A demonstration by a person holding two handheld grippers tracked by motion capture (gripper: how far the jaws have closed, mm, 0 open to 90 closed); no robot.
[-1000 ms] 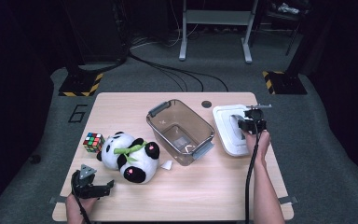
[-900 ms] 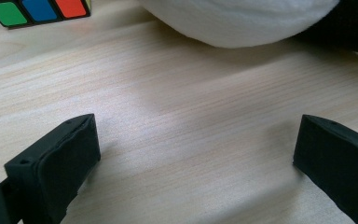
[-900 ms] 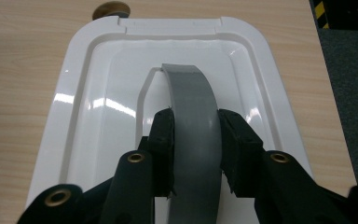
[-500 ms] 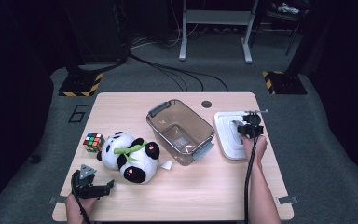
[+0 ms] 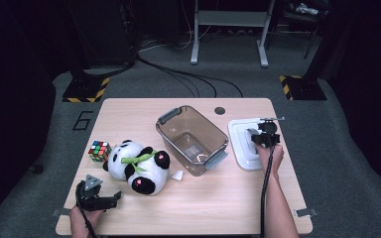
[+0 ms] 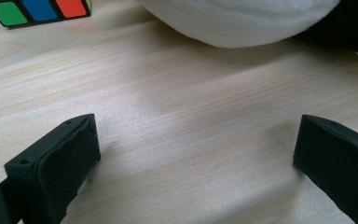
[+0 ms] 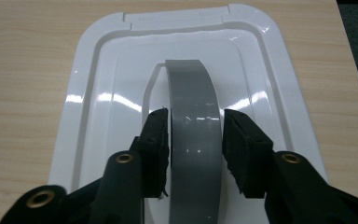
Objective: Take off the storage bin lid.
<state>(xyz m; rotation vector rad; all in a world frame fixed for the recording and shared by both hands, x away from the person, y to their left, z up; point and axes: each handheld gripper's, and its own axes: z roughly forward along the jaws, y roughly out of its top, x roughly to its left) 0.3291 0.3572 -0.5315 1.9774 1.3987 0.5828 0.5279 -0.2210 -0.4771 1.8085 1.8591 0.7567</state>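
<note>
The white lid (image 5: 248,144) lies flat on the desk (image 5: 218,203) at its right side, just right of the clear brown bin (image 5: 192,139) and apart from it. A grey arched handle (image 7: 195,130) runs along the middle of the lid.

The right gripper (image 5: 264,137) is over the lid, held by the person's right hand (image 5: 269,157), whose forearm comes in from the near edge of the desk. In the right gripper view the right gripper (image 7: 195,144) has one jaw on each side of the handle. The left jaw lies against the handle's side. The right jaw stands a slight gap off it, so the handle is between the jaws but not clamped. The jaws have just been opening and now stand narrow.

The left gripper (image 5: 97,194) rests at the near left corner of the desk, held in the left hand (image 5: 82,218). In the left gripper view the left gripper (image 6: 196,149) has its jaws spread wide, with bare desk wood between them.

A plush panda (image 5: 136,166) lies on the desk between the left gripper and the bin, near the bin's left wall. The colour cube (image 5: 99,150) sits just left of the panda, close to the left edge of the desk. The bin stands at the middle of the desk, set at an angle to the desk edges, with grey handles on its far-left and near-right ends.
</note>
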